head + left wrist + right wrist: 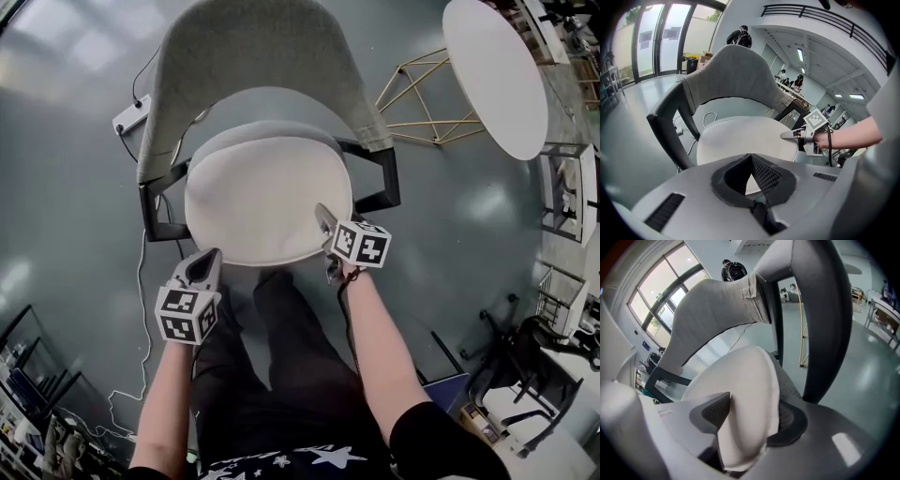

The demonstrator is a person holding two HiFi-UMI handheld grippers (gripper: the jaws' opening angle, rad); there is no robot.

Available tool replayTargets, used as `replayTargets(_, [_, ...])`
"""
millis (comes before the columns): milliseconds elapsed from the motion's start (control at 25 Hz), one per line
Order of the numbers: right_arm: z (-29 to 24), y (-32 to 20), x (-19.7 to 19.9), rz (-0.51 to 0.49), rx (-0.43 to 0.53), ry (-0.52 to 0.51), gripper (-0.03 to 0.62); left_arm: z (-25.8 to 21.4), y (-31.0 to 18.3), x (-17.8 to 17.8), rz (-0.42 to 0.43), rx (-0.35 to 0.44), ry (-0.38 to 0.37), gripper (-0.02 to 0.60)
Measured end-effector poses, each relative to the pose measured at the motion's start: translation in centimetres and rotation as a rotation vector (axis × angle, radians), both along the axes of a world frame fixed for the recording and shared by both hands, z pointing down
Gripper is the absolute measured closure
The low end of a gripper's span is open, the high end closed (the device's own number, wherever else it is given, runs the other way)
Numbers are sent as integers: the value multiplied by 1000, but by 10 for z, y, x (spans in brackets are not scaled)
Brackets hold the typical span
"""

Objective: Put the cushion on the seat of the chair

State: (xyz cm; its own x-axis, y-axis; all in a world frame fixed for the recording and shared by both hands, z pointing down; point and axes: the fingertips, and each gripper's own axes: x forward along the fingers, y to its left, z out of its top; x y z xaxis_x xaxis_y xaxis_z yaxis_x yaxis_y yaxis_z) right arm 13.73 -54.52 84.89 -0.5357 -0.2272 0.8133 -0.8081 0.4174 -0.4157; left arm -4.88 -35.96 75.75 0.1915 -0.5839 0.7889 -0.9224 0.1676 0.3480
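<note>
A round white cushion (267, 197) lies on the seat of the grey chair (253, 56), whose tall back curves behind it. My right gripper (323, 216) is at the cushion's right front edge. In the right gripper view the cushion's thick rim (750, 399) lies between the spread jaws of this gripper (754, 406), which is open. My left gripper (214, 255) is at the cushion's left front edge. Seen from the left gripper (750, 157), its pads meet at the tips, and the white cushion (745, 136) shows beyond them. I cannot tell whether they pinch it.
A round white table (492, 75) on a gold wire frame (422, 103) stands to the chair's right. A power strip (131, 117) and cables lie on the floor at the left. A black office chair (516, 366) stands at the lower right. My legs are just in front of the seat.
</note>
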Motion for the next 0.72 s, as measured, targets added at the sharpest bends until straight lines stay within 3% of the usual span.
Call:
replayTargets(480, [-4,7,62,168,-41,47,310,-15,-2,10,-35,26,11,574])
replayTargets(720, [-48,18,79,260,65,97,327,-37,15,-1,-44,19,7,574])
